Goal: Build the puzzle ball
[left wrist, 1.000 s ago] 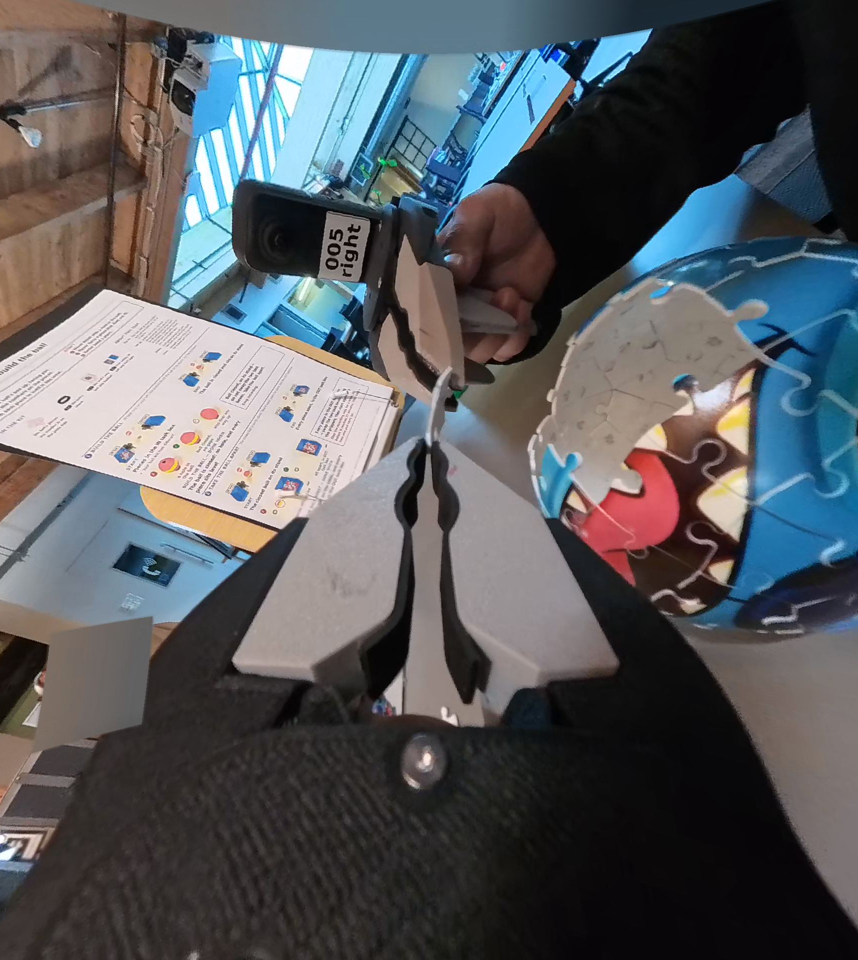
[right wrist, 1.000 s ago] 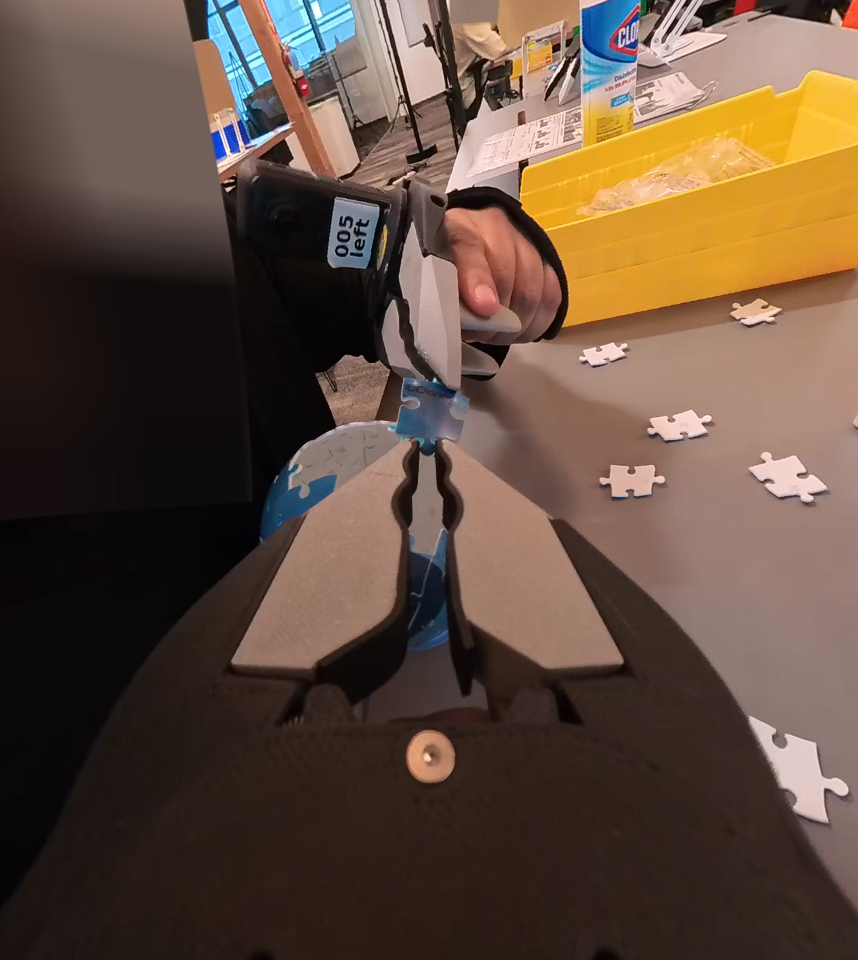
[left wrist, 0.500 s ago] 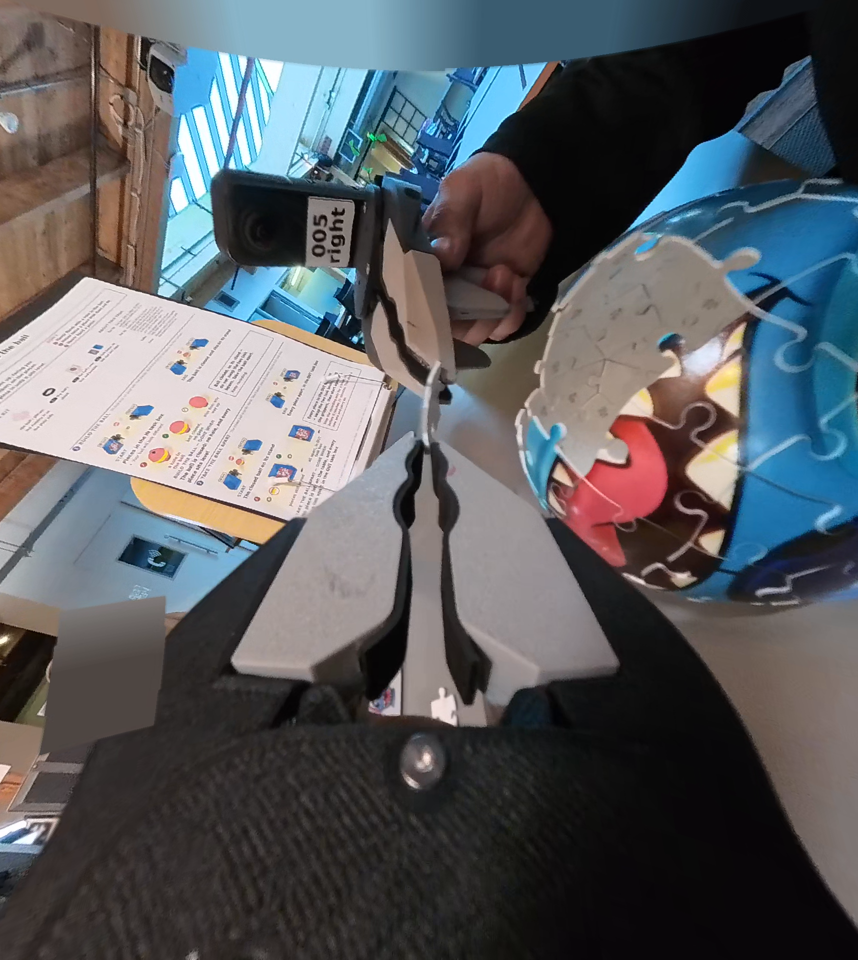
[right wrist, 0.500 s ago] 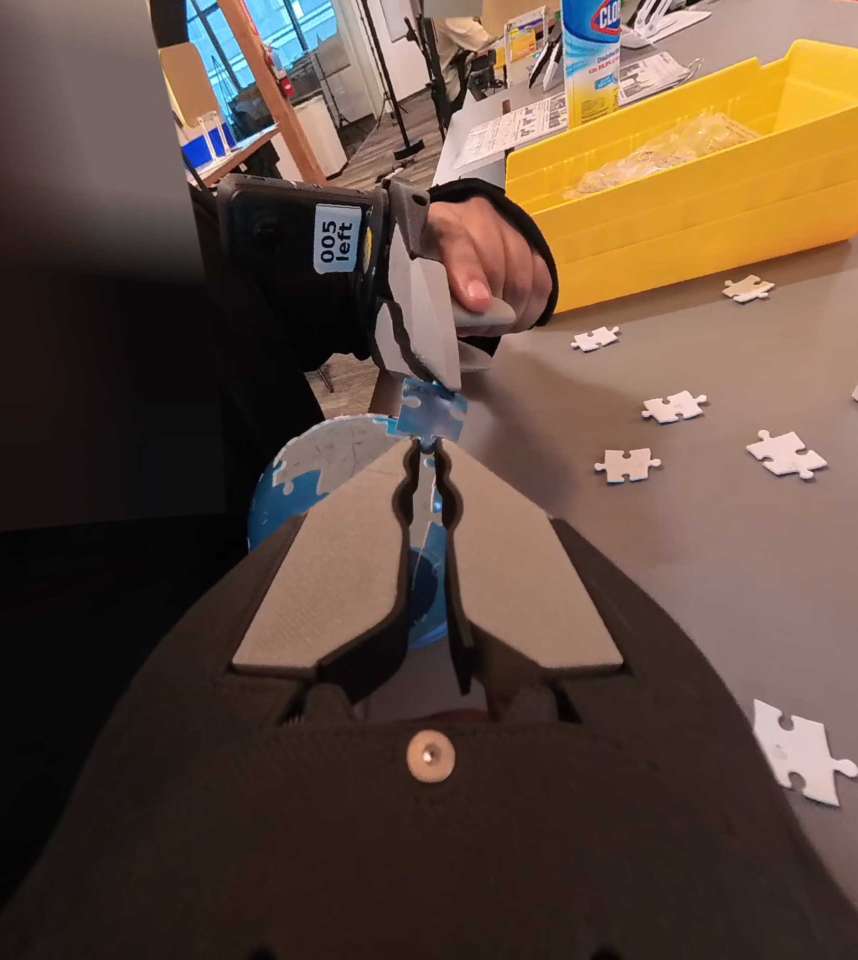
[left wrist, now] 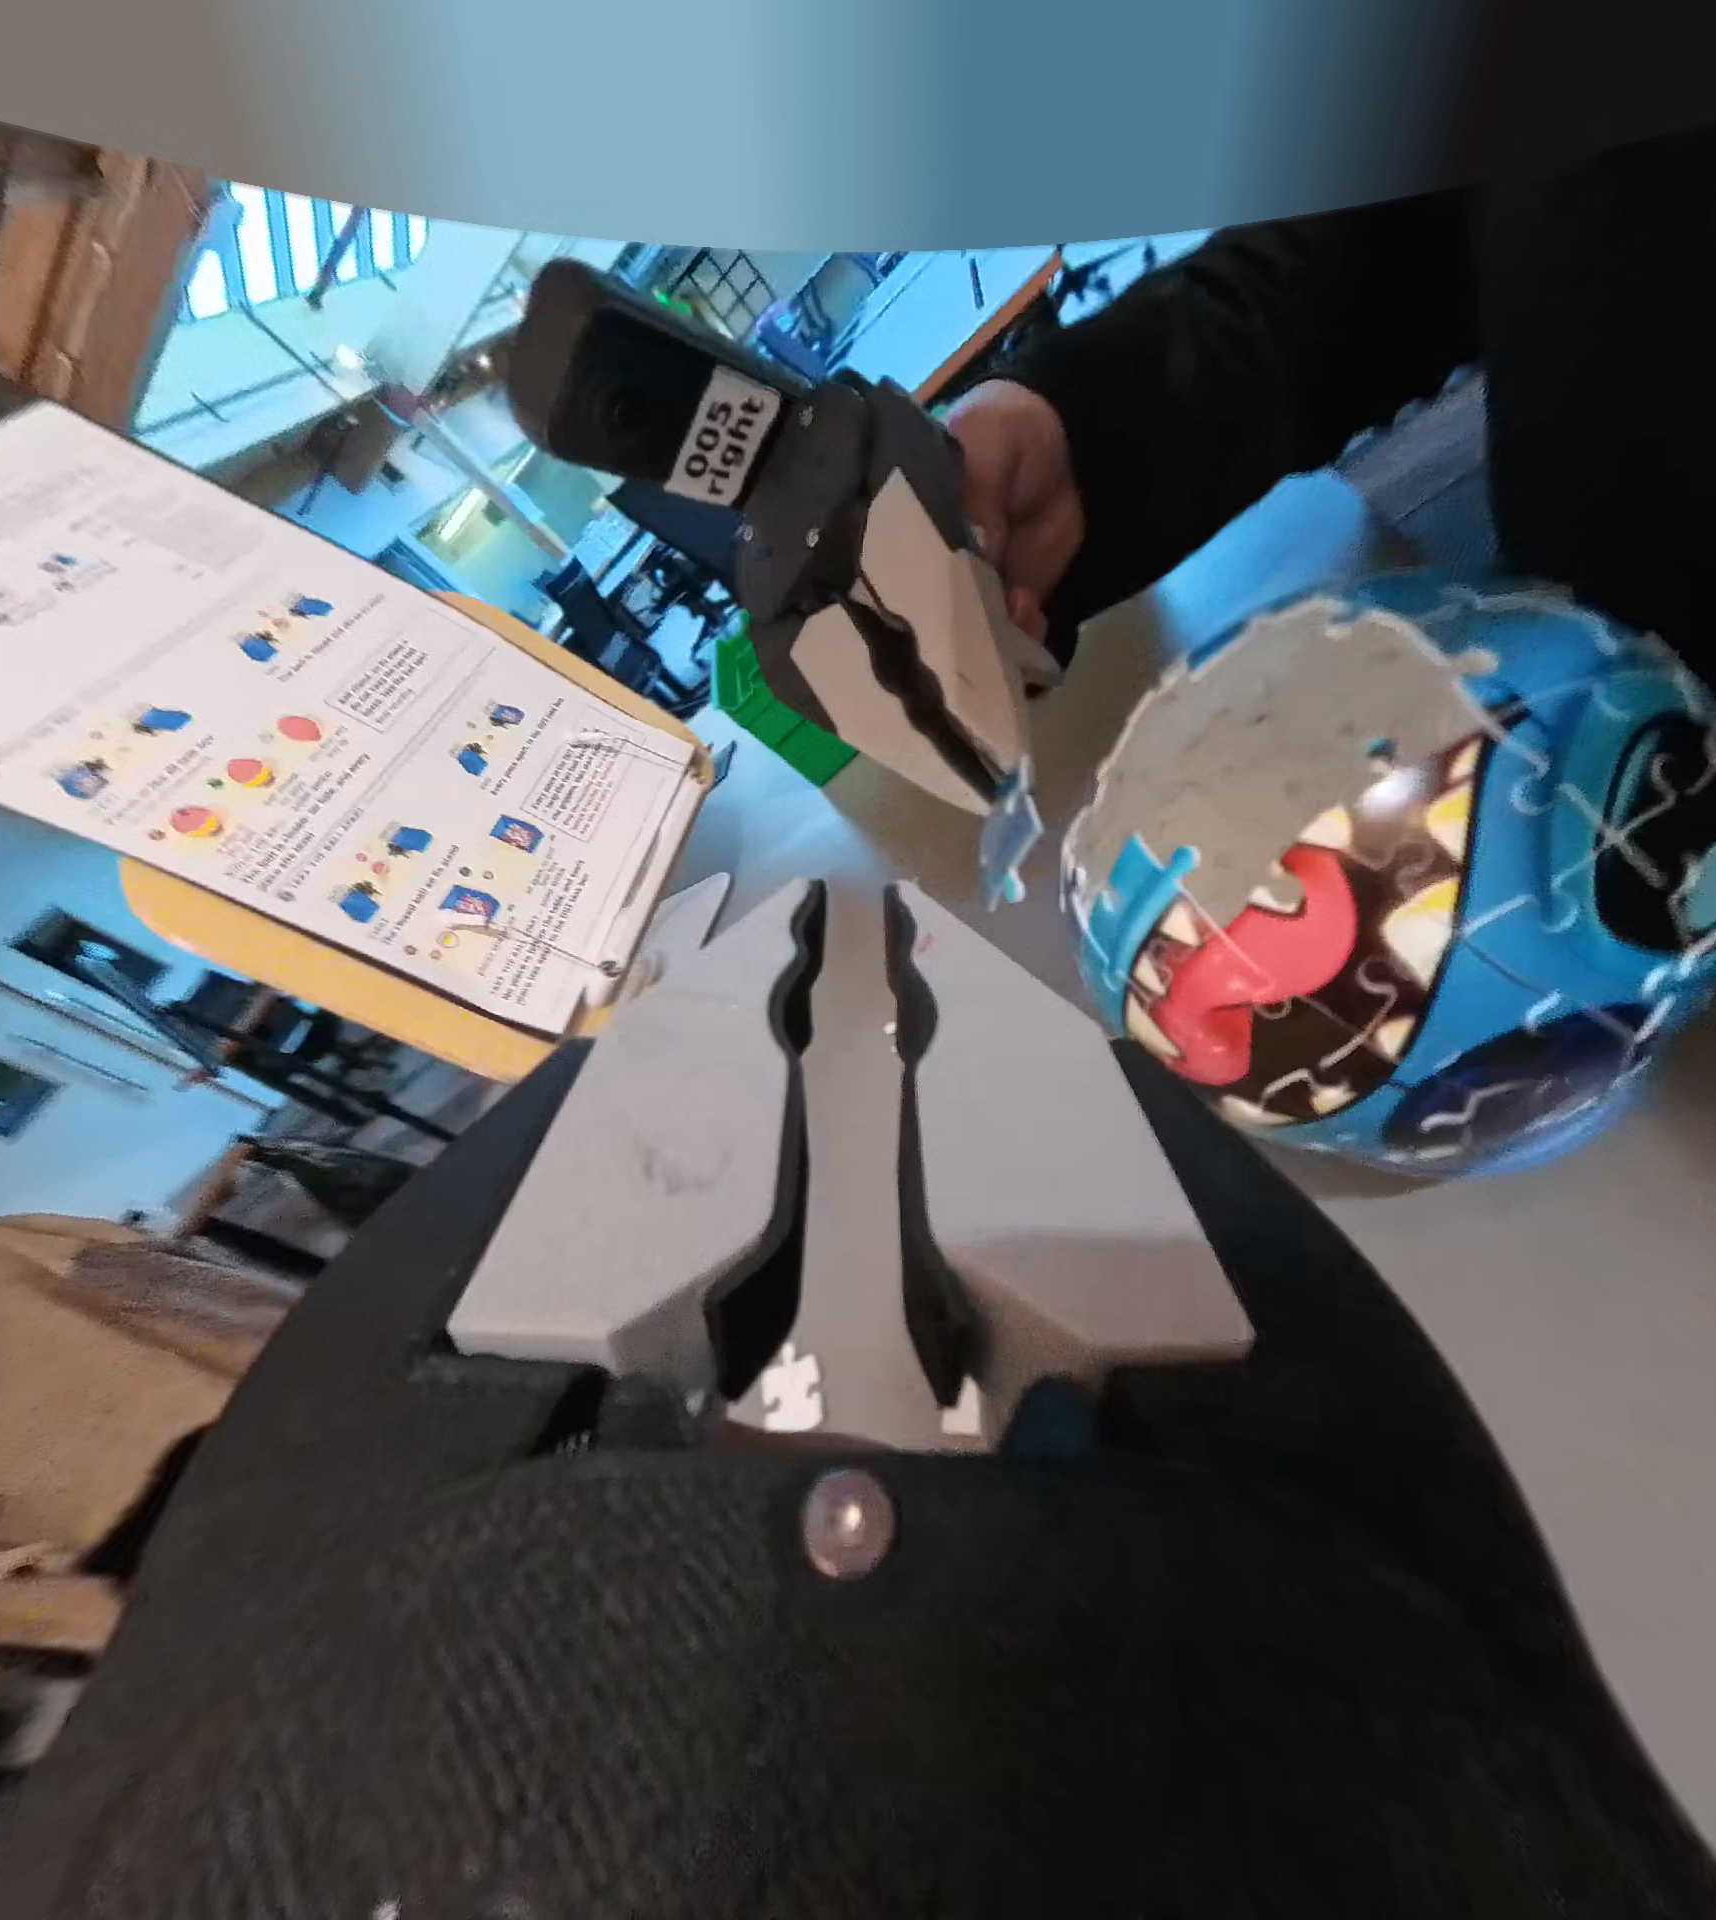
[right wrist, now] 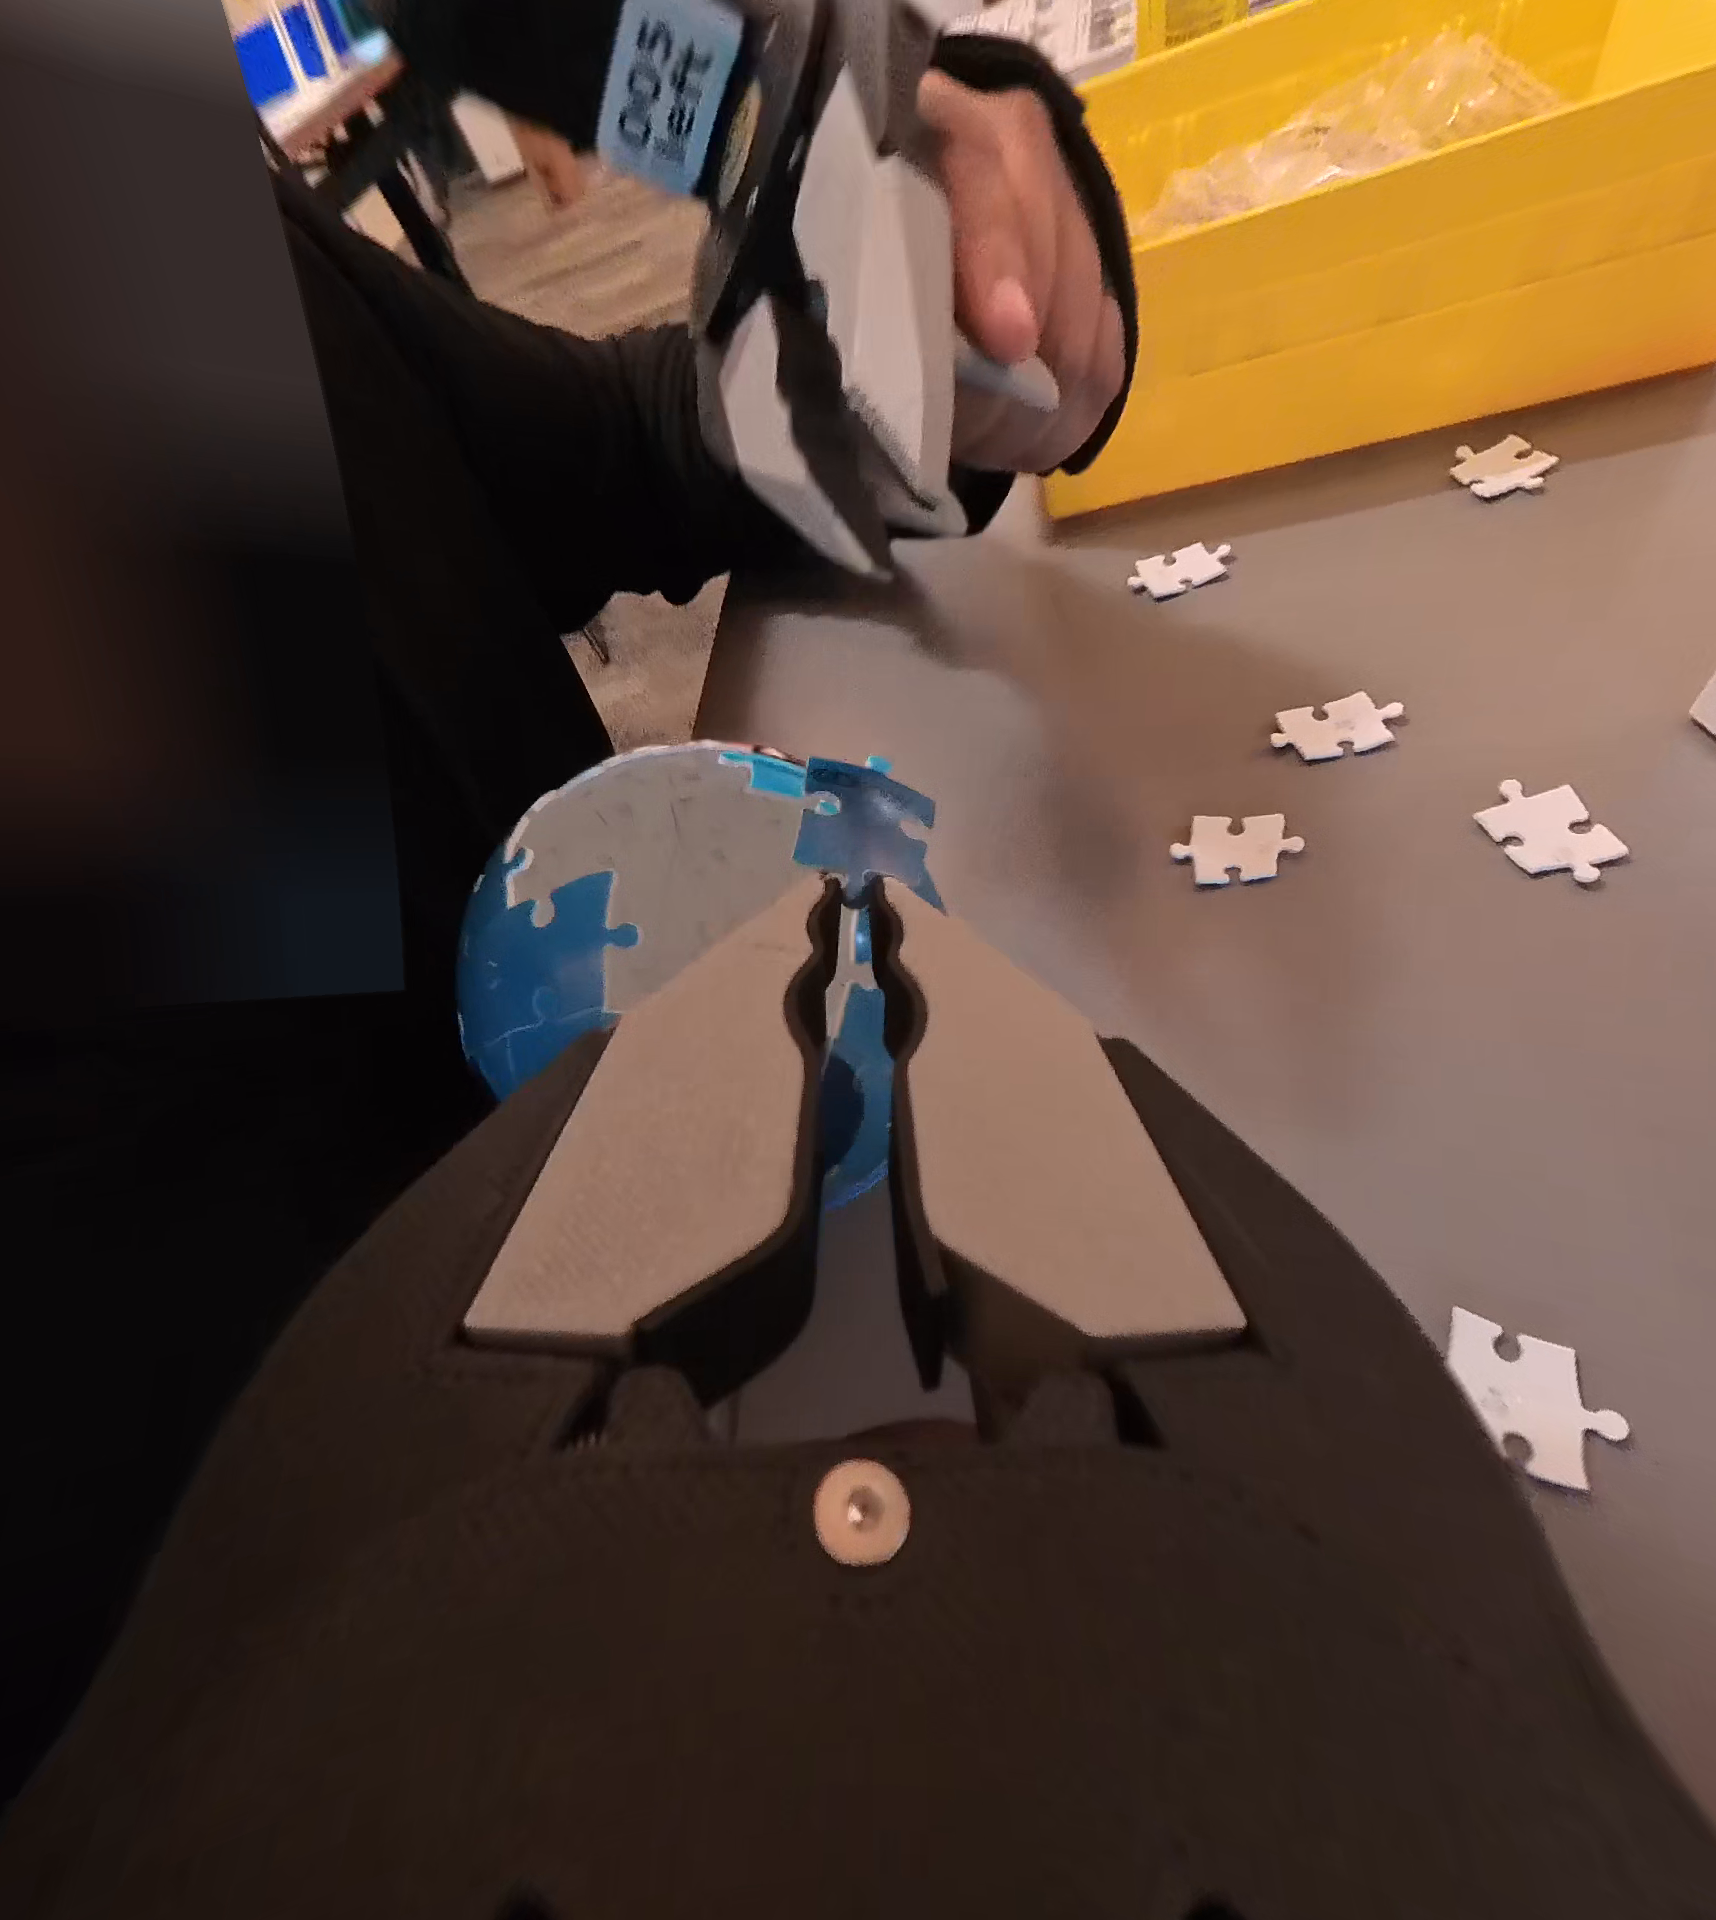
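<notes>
The partly built puzzle ball [left wrist: 1560,831] is blue with a toothy mouth and an open gap showing its white inside; it lies on the grey table. It also shows in the right wrist view [right wrist: 563,935], just beyond my right fingers. My right gripper [right wrist: 849,883] is shut on a blue puzzle piece [right wrist: 864,831] held by its lower edge above the ball's open rim. In the left wrist view the right gripper [left wrist: 999,800] holds that piece [left wrist: 1010,842] just left of the ball. My left gripper [left wrist: 849,894] is slightly open and empty, raised away [right wrist: 875,561].
A yellow bin [right wrist: 1456,260] stands at the back right. Several loose white pieces [right wrist: 1238,847] lie face down on the table [right wrist: 1249,1091], one near my right fingers [right wrist: 1529,1423]. An instruction sheet on a clipboard [left wrist: 262,727] and a green block [left wrist: 781,717] lie beyond. The table edge is at the left. The grippers' ends are close to 7 cm from one another.
Both grippers held the blue piece between them before. My left gripper has let go, opened and pulled away upward. My right gripper has carried the piece down toward the ball's gap.
</notes>
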`<state>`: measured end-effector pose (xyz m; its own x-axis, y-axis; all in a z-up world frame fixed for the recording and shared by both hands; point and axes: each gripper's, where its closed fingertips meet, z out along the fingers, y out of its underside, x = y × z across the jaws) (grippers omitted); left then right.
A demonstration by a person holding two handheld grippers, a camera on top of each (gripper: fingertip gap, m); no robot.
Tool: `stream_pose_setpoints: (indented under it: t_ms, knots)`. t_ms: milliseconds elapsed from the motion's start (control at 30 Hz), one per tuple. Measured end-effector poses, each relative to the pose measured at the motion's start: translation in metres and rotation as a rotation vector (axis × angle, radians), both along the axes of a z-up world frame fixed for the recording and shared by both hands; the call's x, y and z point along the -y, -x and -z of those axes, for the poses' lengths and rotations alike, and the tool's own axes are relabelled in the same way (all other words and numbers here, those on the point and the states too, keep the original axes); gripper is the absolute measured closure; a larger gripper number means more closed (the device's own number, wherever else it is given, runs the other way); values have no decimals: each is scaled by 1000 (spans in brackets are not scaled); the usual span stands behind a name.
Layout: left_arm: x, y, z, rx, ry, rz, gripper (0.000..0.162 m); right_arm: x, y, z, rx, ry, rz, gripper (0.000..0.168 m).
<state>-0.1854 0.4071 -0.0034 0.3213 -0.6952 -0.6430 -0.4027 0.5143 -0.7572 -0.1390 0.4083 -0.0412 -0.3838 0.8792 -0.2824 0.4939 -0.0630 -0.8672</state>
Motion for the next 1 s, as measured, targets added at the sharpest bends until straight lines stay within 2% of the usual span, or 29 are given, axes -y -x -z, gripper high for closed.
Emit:
stream_pose_setpoints:
  t_ms: [67, 300, 533, 1000]
  knots:
    - [-1, 2, -4, 41, 122, 14, 162, 4, 0, -1, 24, -31, -20, 167]
    - [-10, -4, 15, 43, 454, 67, 162, 12, 1, 1, 102, -63, -78, 166]
    - [-14, -15, 35, -14, 510, 88, 162, 16, -2, 4, 126, -45, -104, 166]
    - [-6, -25, 38, 10, 595, 188, 162, 15, 0, 9, 142, -20, -146, 166]
